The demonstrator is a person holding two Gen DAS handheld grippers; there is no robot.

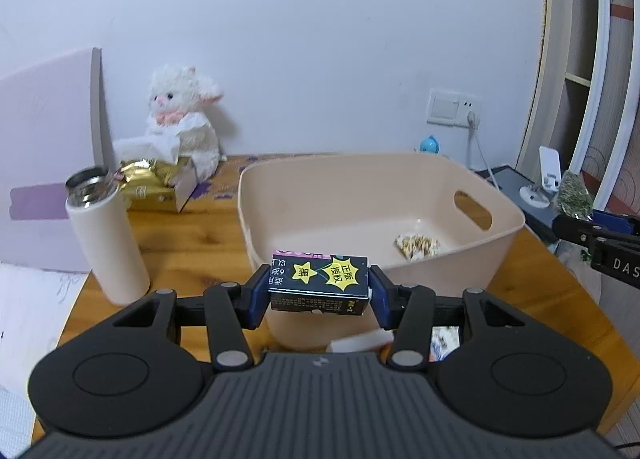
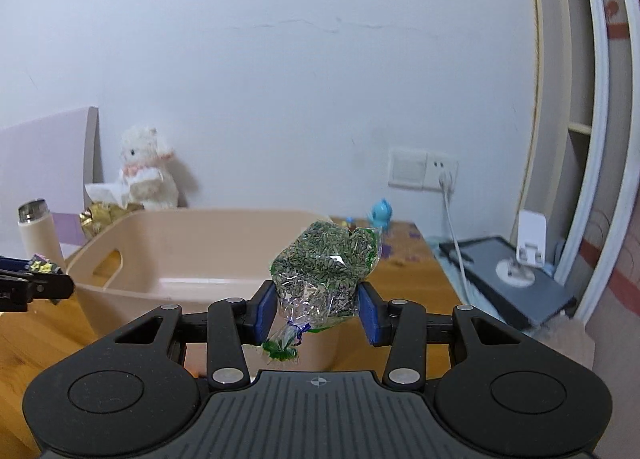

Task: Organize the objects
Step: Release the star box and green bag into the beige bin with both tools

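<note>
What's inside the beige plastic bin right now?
One small crumpled patterned wrapper lies on the beige plastic bin floor. The near corner is hidden behind the held dark carton.

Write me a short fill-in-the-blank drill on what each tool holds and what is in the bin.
1. The left tool is shut on a small dark ____ with yellow star stickers.
2. The right tool grips a clear bag of ____ dried bits.
3. One crumpled wrapper lies inside the beige ____.
4. The white bottle stands ____ the bin, on the wooden table.

Missing words: box; green; bin; outside
</note>
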